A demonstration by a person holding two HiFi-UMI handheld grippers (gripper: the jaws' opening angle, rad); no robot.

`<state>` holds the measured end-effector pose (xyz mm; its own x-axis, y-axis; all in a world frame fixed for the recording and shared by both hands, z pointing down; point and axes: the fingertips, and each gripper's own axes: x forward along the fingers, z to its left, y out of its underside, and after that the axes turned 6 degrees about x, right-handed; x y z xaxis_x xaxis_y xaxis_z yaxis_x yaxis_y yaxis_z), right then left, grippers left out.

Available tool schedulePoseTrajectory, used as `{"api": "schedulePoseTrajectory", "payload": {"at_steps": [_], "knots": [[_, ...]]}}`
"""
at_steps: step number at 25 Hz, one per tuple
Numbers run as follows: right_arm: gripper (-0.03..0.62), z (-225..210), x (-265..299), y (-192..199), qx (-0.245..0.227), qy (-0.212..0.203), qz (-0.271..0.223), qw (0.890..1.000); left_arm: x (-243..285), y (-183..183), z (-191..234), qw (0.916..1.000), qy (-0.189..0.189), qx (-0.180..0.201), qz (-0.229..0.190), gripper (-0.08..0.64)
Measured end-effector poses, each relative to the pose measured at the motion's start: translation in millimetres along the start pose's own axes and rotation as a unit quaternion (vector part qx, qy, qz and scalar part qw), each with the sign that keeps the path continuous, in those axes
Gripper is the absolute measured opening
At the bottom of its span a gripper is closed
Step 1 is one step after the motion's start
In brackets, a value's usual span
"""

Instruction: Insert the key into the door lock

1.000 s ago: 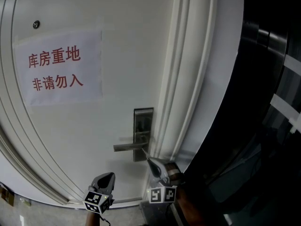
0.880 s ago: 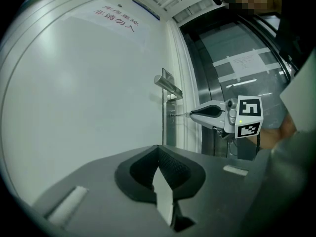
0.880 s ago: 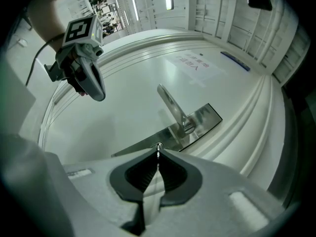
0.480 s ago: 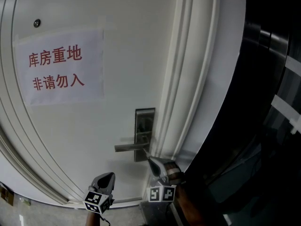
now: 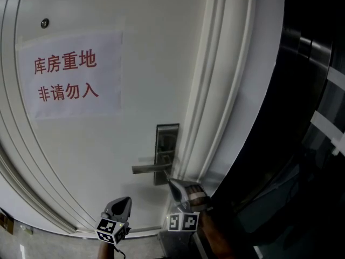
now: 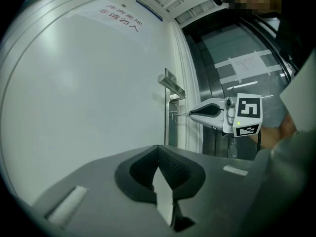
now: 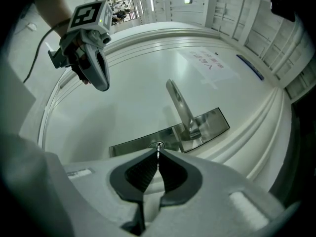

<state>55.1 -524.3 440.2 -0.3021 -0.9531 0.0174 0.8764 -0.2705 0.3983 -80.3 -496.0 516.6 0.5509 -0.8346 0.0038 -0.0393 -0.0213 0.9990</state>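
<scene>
A white door carries a steel lock plate with a lever handle. My right gripper points level at the plate just under the handle and is shut on a thin metal key. The key's tip sits at the keyhole in the lock plate. From the left gripper view, the key bridges the right gripper and the lock below the handle. My left gripper hangs lower and to the left, off the door, shut and empty.
A paper sign with red characters is taped to the upper door. Ribbed white frame mouldings run right beside the lock. Dark glass panels fill the right side. A person's sleeve shows by the right gripper.
The right gripper has rolled slightly at the lock, its marker cube tilting a little. The left gripper has not moved. The head view drifted a touch.
</scene>
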Motion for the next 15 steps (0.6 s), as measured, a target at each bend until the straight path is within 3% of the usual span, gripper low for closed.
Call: {"api": "schedulePoseTrajectory", "payload": {"at_steps": [5,15], "knots": [[0.011,0.8,-0.3,0.6,-0.024,0.001,0.006,1.000,0.0,0.0,-0.7,1.0000,0.000,-0.001,-0.001,0.003],[0.011,5.1,2.3,3.1,-0.115,0.001,0.025,0.993,-1.8,-2.0,0.5,1.0000,-0.004,-0.002,-0.007,0.003]]}}
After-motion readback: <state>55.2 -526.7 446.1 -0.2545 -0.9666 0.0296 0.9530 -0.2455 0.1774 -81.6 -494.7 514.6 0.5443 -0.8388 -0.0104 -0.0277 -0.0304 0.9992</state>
